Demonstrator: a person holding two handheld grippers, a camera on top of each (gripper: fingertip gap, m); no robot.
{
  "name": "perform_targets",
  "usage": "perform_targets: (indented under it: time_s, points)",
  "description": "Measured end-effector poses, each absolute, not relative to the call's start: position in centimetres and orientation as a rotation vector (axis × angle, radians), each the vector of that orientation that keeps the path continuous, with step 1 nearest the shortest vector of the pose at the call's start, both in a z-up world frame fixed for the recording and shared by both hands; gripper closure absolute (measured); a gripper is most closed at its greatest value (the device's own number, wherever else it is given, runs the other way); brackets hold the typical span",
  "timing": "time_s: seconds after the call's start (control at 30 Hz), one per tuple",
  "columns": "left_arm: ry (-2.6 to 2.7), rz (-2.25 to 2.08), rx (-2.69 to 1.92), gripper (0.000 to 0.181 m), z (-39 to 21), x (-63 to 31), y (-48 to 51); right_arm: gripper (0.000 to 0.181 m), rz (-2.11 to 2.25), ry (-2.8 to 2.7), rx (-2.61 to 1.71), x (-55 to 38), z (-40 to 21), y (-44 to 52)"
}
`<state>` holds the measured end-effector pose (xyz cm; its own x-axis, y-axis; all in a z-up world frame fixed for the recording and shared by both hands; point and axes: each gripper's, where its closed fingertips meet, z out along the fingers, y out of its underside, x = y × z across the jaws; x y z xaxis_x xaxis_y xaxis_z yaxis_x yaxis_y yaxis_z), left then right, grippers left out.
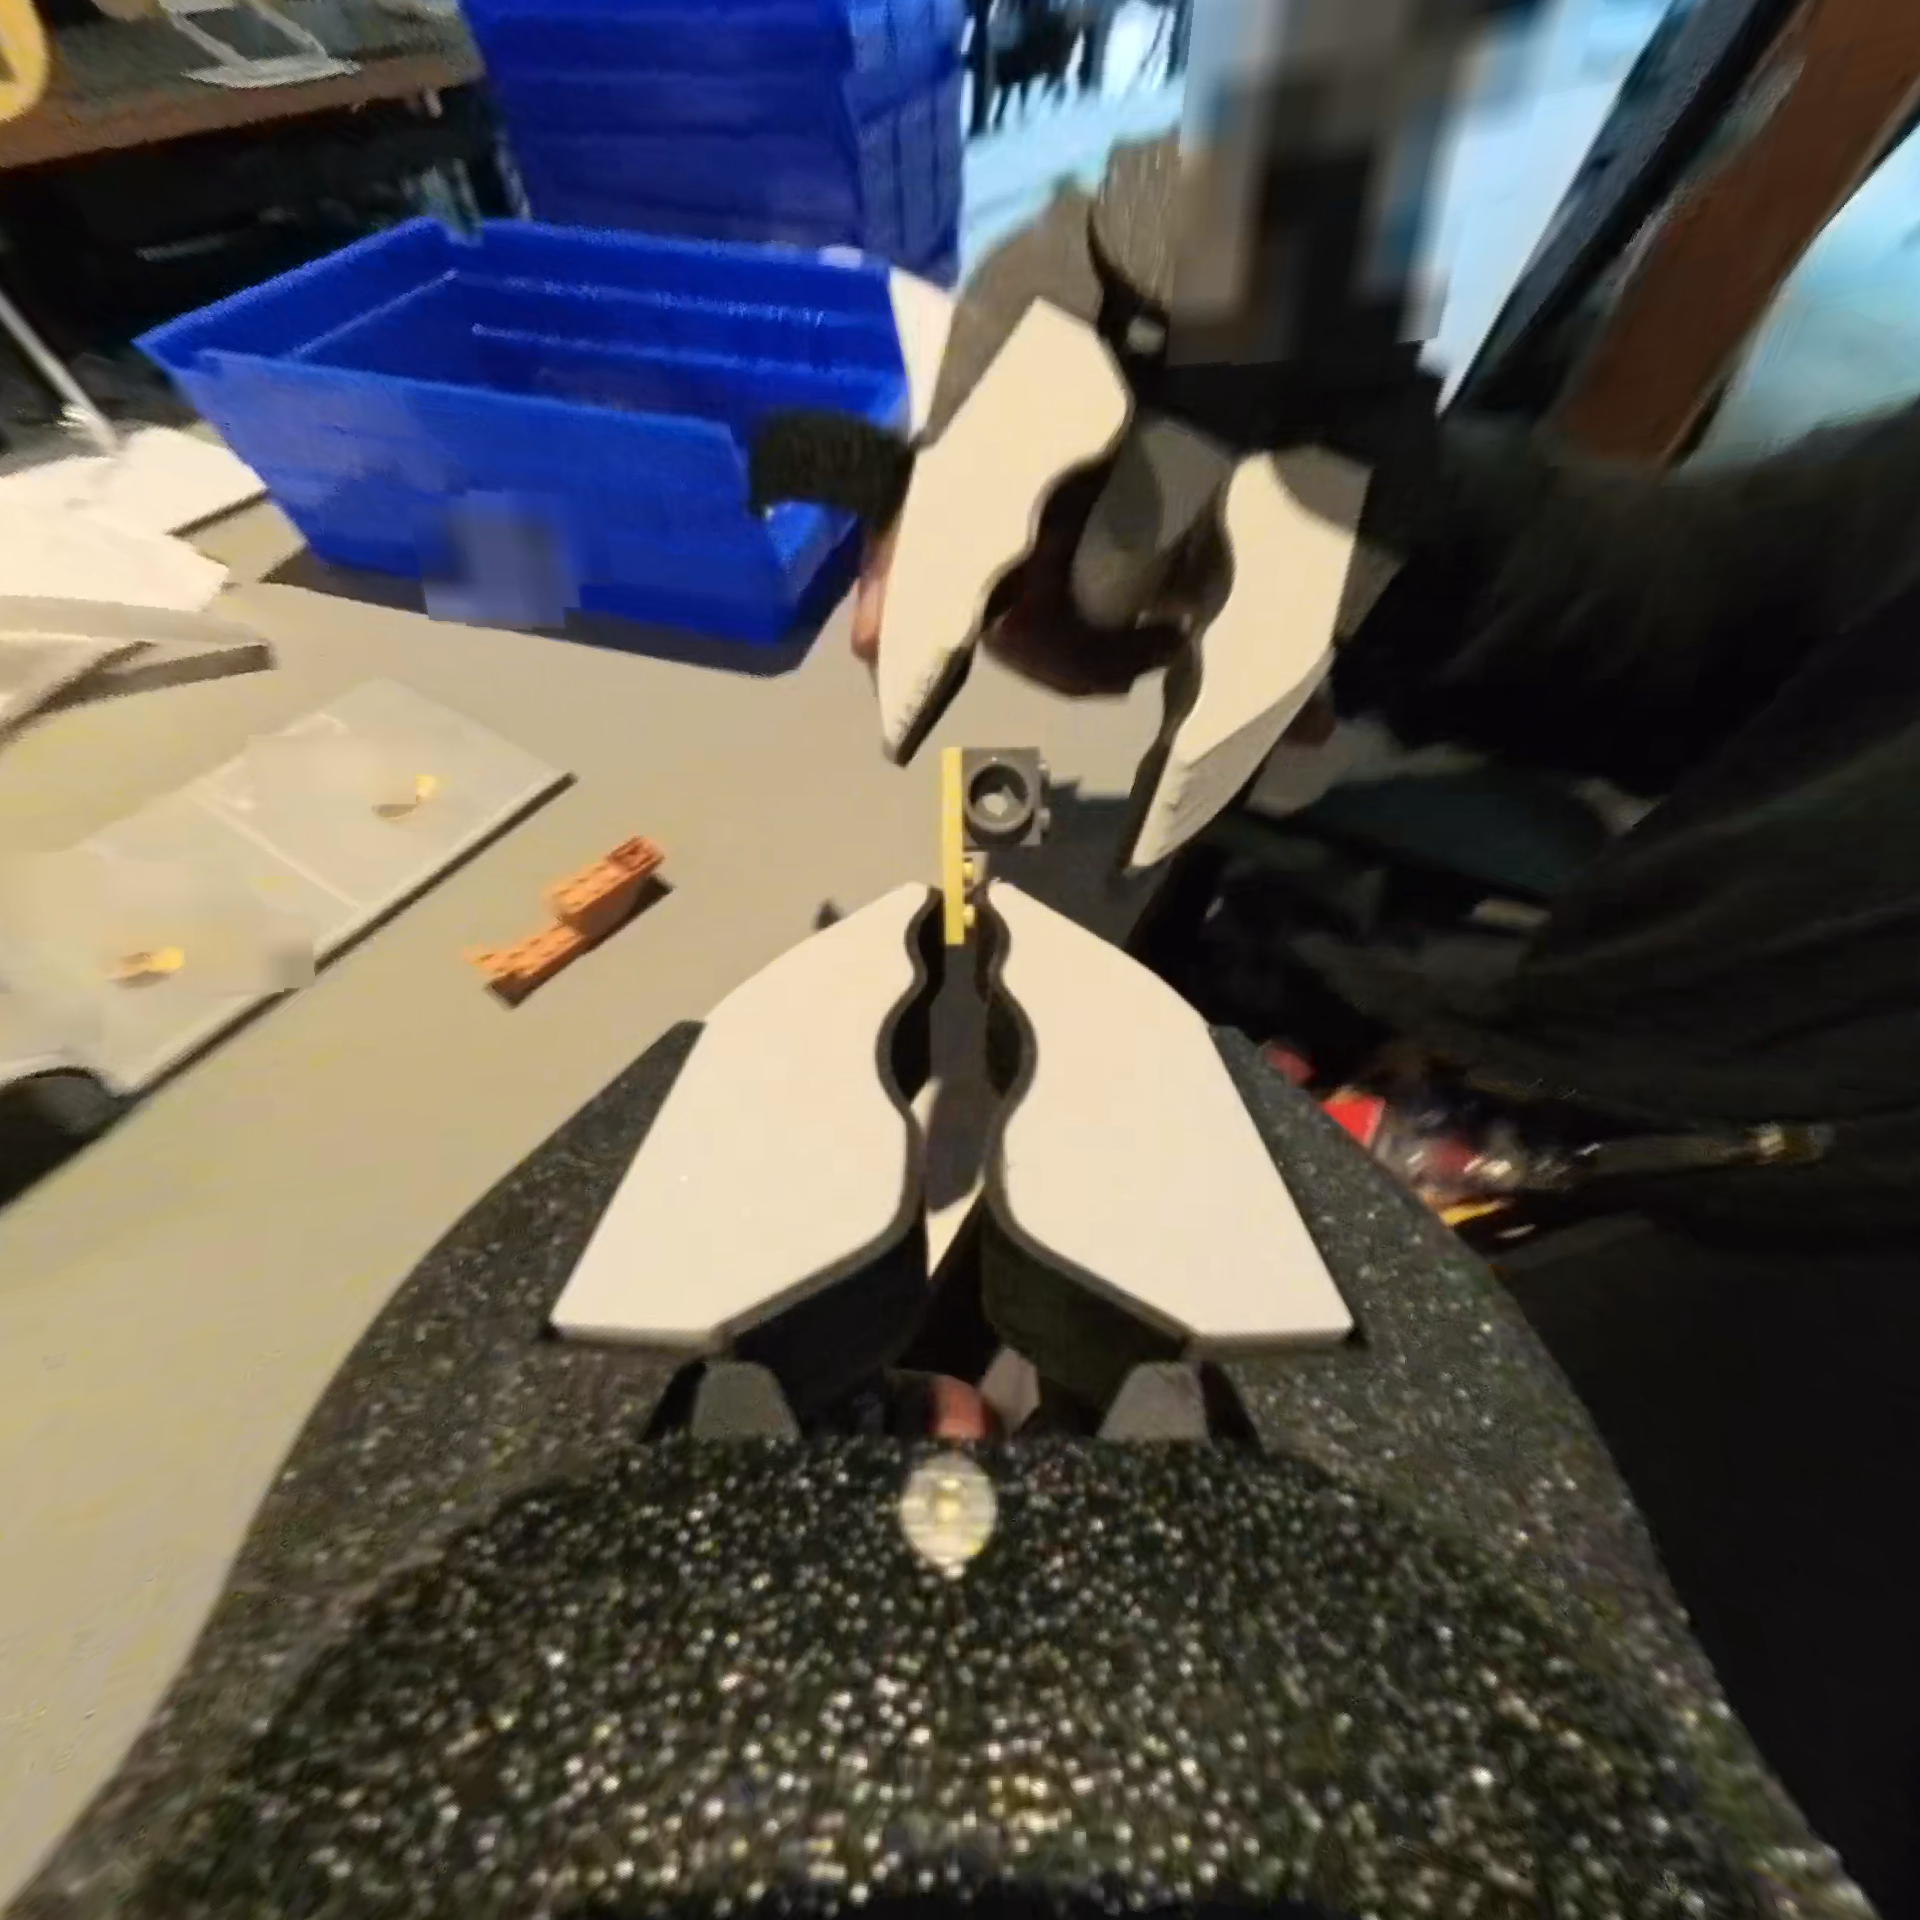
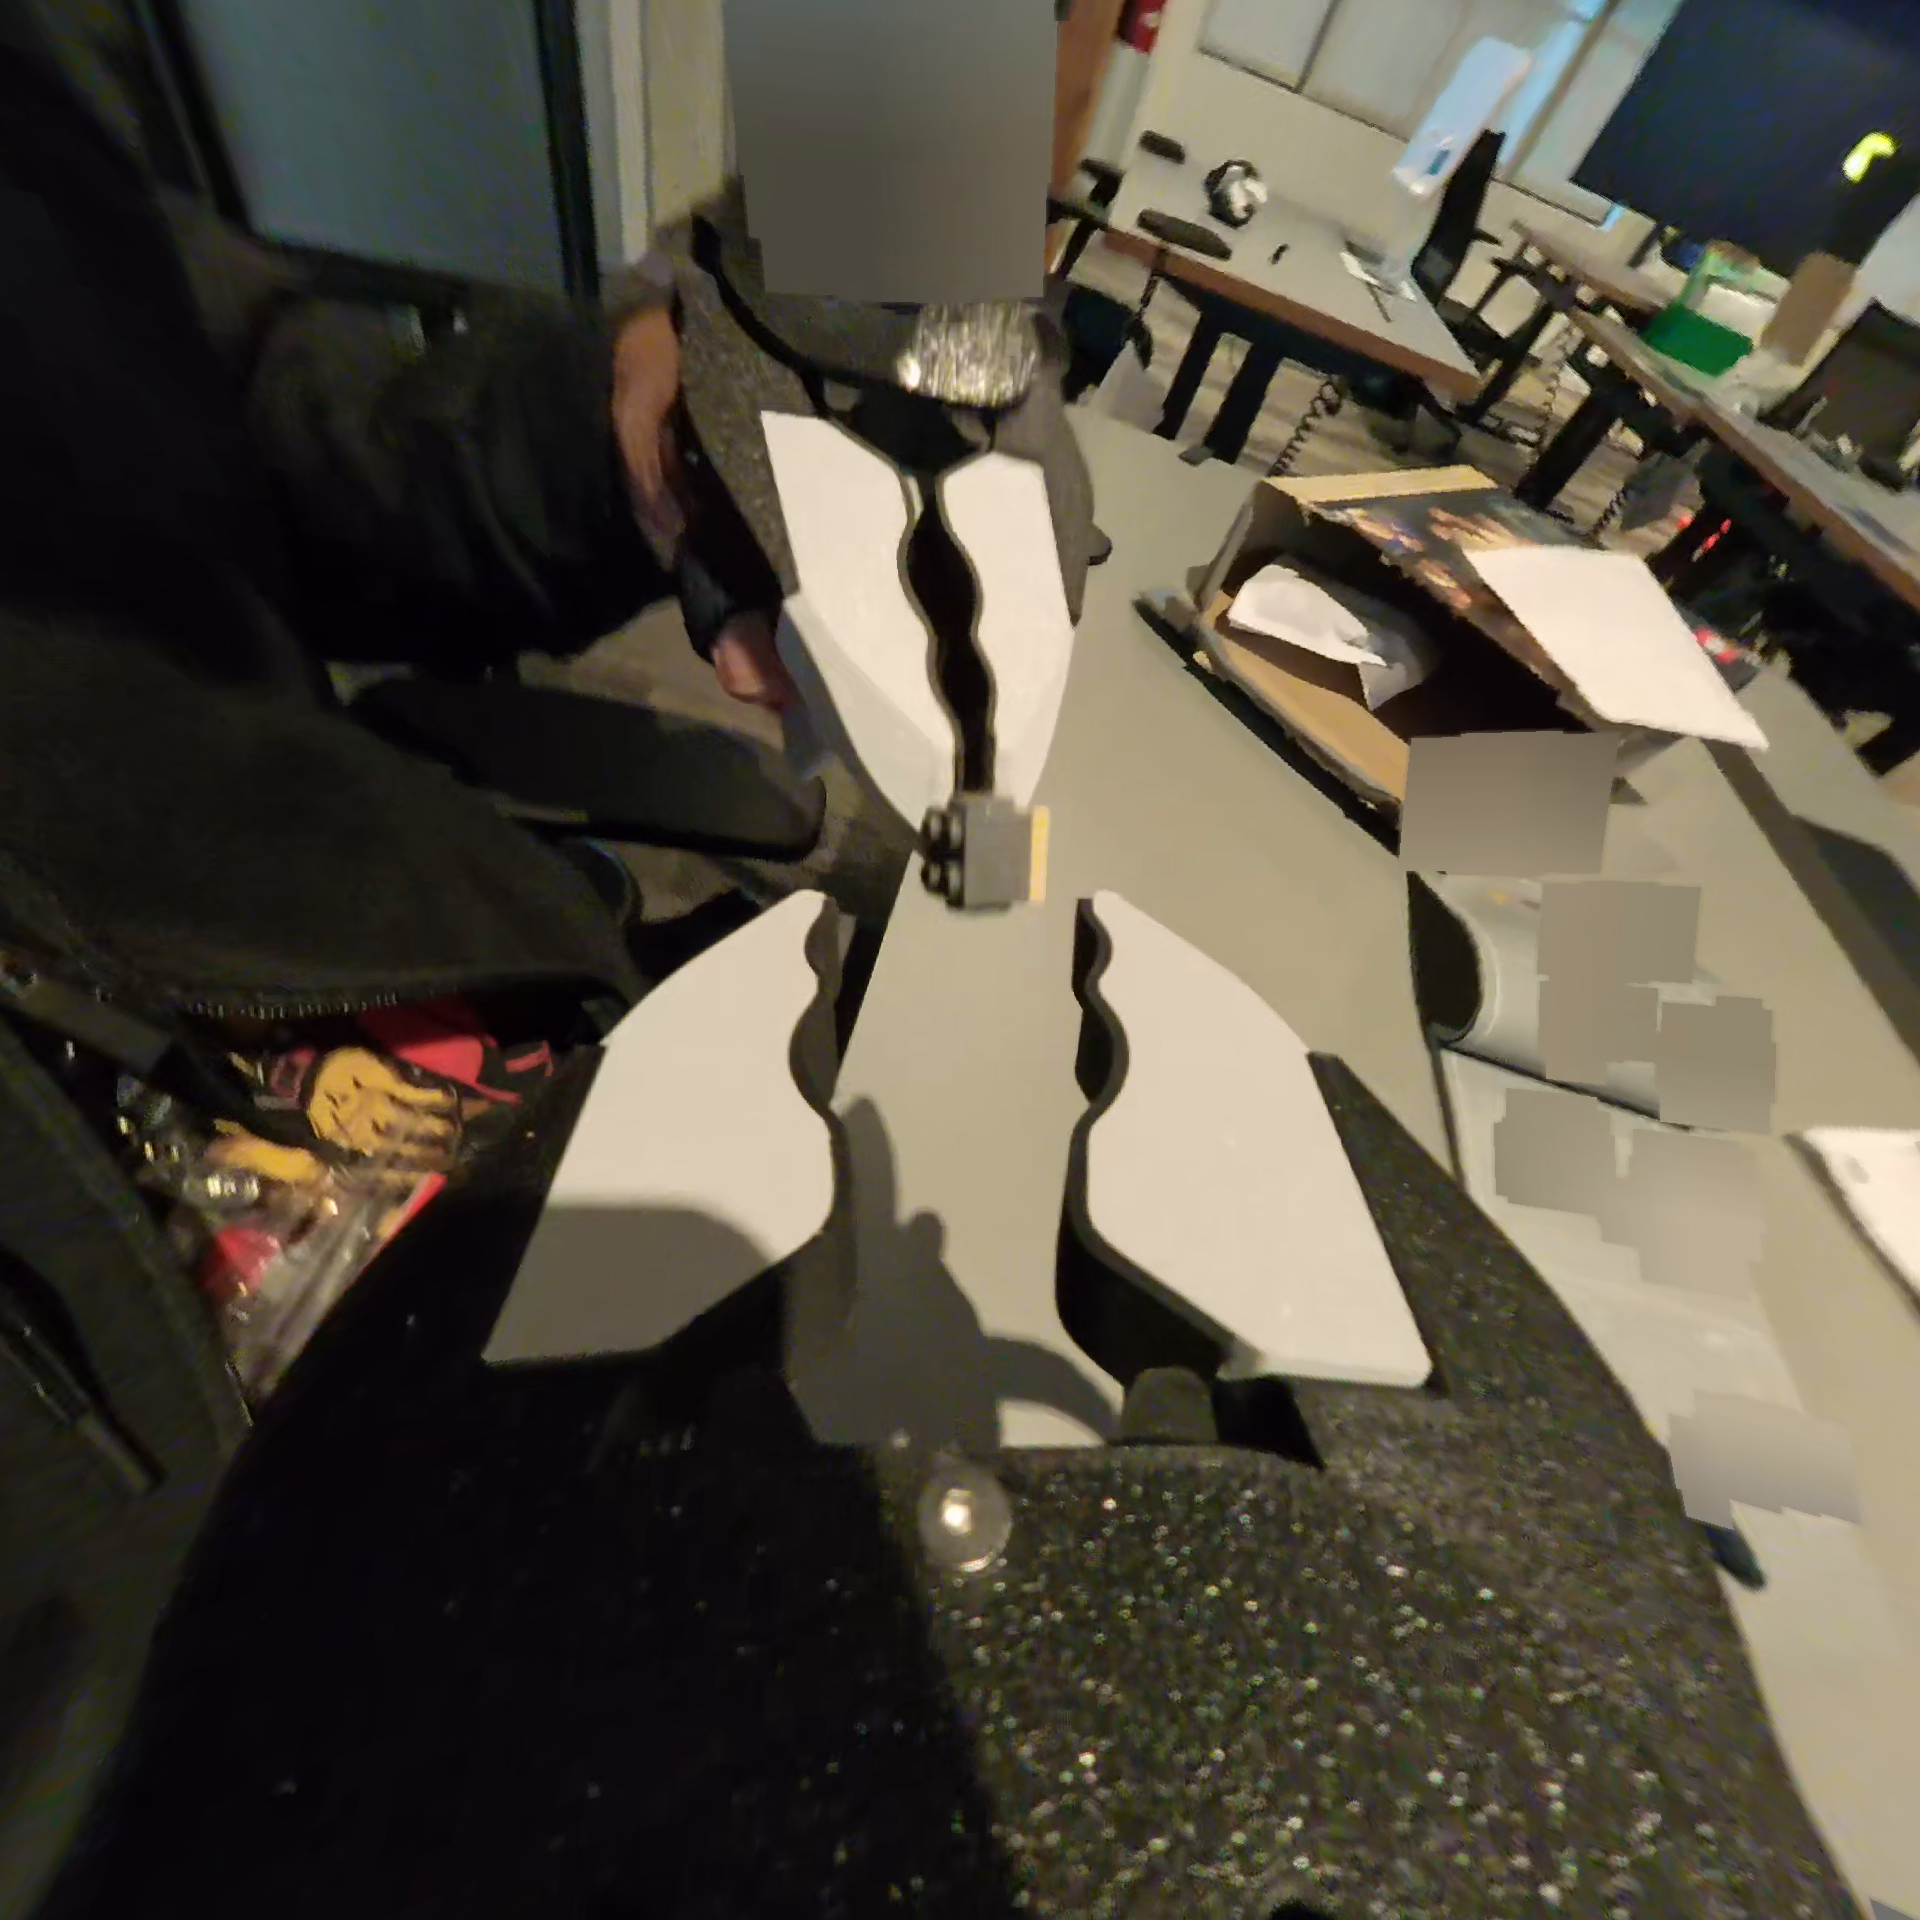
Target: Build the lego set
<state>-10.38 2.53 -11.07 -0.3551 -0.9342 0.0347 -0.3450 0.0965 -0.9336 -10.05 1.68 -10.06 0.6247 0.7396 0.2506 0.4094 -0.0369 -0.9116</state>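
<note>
over the grey bench [image 1: 312, 1195], with blue bins [image 1: 540, 416] behind and an orange brick piece [image 1: 582, 914] lying off to the side, two claws meet tip to tip. left claw [image 1: 964, 914] is pinched shut on a thin yellow plate [image 1: 952, 831], held on edge with its long axis running out along the fingers. right claw [image 2: 951, 914] hangs spread wide and empty just beside it. dark grey brick [image 1: 1003, 810] is stuck to the plate's face, studs [image 2: 943, 862] sideways, lying straight ahead between the right claw's tips, so that claw looks nearer to take it.
</note>
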Motion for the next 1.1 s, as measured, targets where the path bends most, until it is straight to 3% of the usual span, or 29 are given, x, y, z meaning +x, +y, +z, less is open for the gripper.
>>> perform_targets:
  time_s: [0.03, 0.17, 0.37, 1.1]
  points:
    - [1.728, -1.376, -1.269, 0.176, -10.7, -10.3, 2.6, 0.139, 0.37, -0.918, -1.665, -9.9, -9.9, 1.9]
    - [1.517, -1.758, -1.298, 0.177, -9.5, -10.2, 3.3, 0.14, 0.563, -0.702, -1.675, -9.7, -9.0, 2.4]
    - [1.368, -1.943, -1.213, 0.177, -9.0, -10.1, 3.2, 0.14, 0.743, -0.512, -1.597, -10.6, -7.2, 2.4]
    - [1.355, -1.932, -0.722, 0.177, -6.8, -11.4, -1.0, 0.163, 0.573, -0.627, -1.431, -13.4, -5.0, 0.1]
